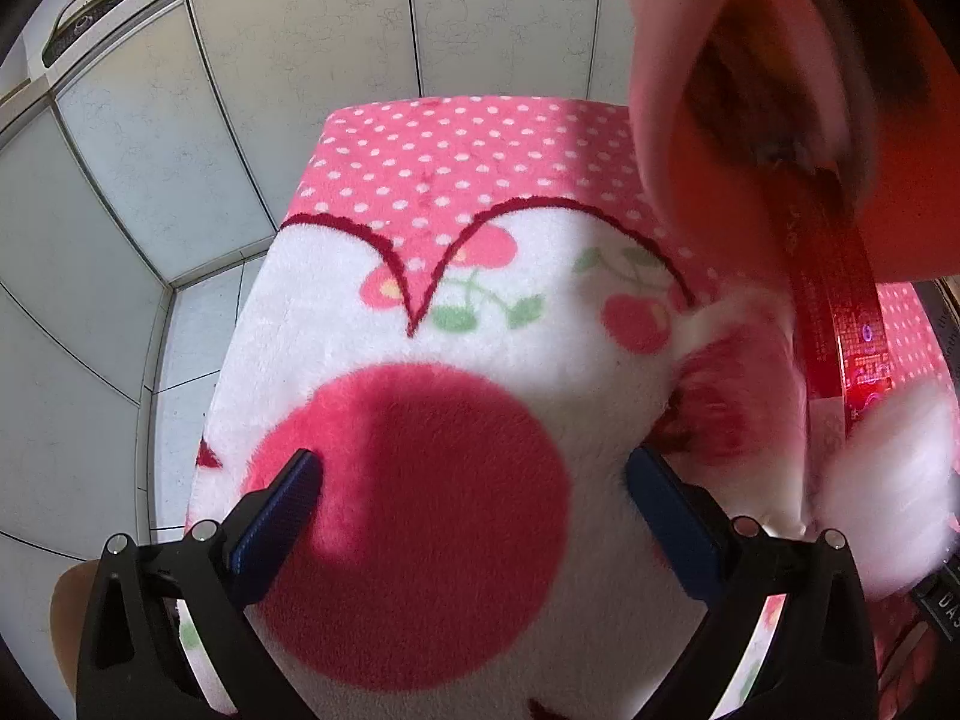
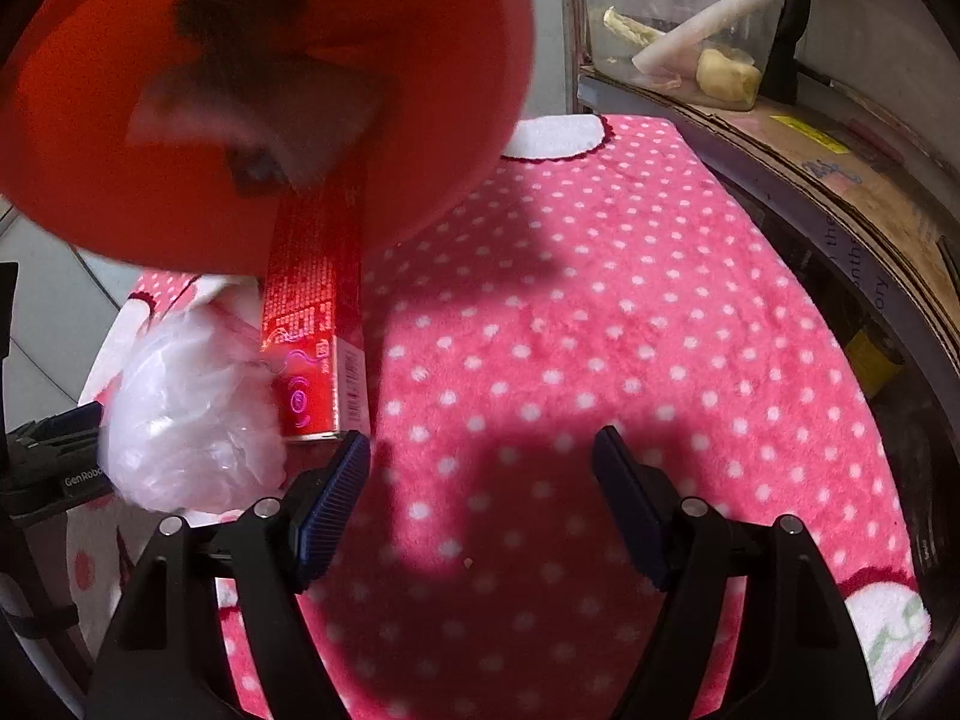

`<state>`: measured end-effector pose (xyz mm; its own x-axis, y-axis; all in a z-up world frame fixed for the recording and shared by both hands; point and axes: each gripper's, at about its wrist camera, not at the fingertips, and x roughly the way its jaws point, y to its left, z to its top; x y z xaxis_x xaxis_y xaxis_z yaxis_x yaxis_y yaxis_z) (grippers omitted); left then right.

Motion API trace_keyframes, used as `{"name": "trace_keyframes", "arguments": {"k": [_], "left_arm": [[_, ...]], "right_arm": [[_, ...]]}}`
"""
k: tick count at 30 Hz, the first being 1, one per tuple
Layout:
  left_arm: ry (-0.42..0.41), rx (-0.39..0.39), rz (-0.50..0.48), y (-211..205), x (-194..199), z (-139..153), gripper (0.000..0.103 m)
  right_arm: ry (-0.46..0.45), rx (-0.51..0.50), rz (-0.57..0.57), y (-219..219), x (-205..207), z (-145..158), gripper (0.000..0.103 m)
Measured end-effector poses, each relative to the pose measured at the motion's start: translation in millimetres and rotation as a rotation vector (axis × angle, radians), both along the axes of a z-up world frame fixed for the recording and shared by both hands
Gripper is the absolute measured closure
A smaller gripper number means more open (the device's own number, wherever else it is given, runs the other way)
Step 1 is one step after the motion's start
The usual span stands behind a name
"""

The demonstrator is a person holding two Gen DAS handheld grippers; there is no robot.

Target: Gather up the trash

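An orange bucket hangs tipped above the pink dotted blanket, blurred; it also fills the top right of the left wrist view. A long red carton slides out of its mouth, also in the left wrist view. A crumpled clear plastic bag lies under the carton, also at the right of the left wrist view. My left gripper is open and empty over the blanket's big red circle. My right gripper is open and empty, just right of the carton's end.
A clear bin with a white roll and scraps stands on a cardboard-covered shelf at the far right. Tiled floor and wall lie beyond the blanket's left edge. The left gripper's body shows at the left.
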<state>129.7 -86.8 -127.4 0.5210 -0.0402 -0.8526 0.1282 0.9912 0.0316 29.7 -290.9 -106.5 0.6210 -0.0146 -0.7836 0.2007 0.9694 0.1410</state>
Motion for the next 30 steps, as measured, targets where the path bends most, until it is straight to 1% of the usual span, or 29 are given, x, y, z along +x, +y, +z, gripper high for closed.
{"name": "trace_keyframes", "arguments": {"k": [9, 30], "left_arm": [[0.0, 0.0, 0.0, 0.7, -0.2, 0.2, 0.004], [0.0, 0.0, 0.0, 0.5, -0.1, 0.4, 0.004]], "right_arm": [[0.001, 0.029, -0.018, -6.5, -0.4, -1.3, 0.026], [0.01, 0.008, -0.015, -3.9, -0.3, -1.6, 0.026]]}}
